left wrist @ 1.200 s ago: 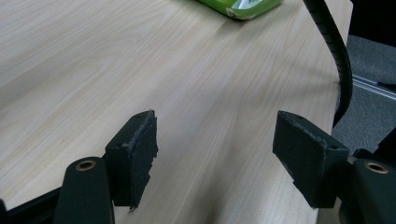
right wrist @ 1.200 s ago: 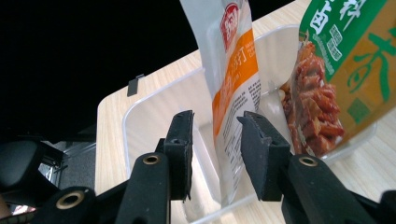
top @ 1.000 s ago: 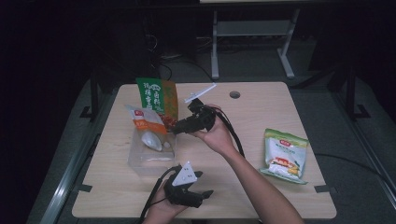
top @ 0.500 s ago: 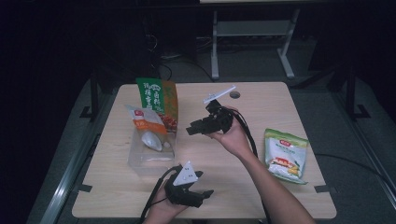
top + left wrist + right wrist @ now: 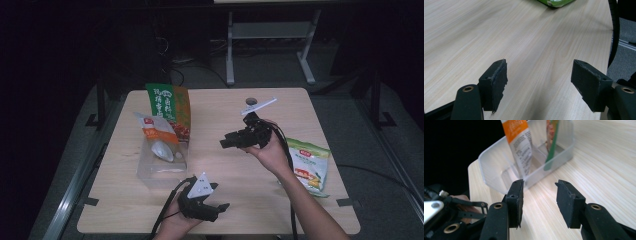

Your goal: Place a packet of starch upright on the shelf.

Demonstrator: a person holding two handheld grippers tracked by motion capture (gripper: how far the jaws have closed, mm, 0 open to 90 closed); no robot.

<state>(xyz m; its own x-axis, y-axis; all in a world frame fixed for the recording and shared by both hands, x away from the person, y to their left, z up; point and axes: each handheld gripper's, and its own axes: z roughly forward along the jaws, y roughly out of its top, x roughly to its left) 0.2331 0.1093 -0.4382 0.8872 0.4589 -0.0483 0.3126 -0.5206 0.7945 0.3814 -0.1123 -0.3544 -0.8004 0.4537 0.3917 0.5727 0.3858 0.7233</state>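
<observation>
Bare table (image 5: 220, 165) is lying open across the frame's middle, between clear bin (image 5: 162, 167) at center left and green snack bag (image 5: 309, 165) at right. Two pouches (image 5: 167, 122) are standing tall in the bin, blocking low passes at upper left. Left gripper (image 5: 212, 207) is sitting at bottom center.

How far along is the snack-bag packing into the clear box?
Two bags, the green bag and the orange-topped bag, stand in the clear box. The right gripper has just been opening, nothing between its jaws. The left gripper rests open. One bag lies on the table, not yet packed.
</observation>
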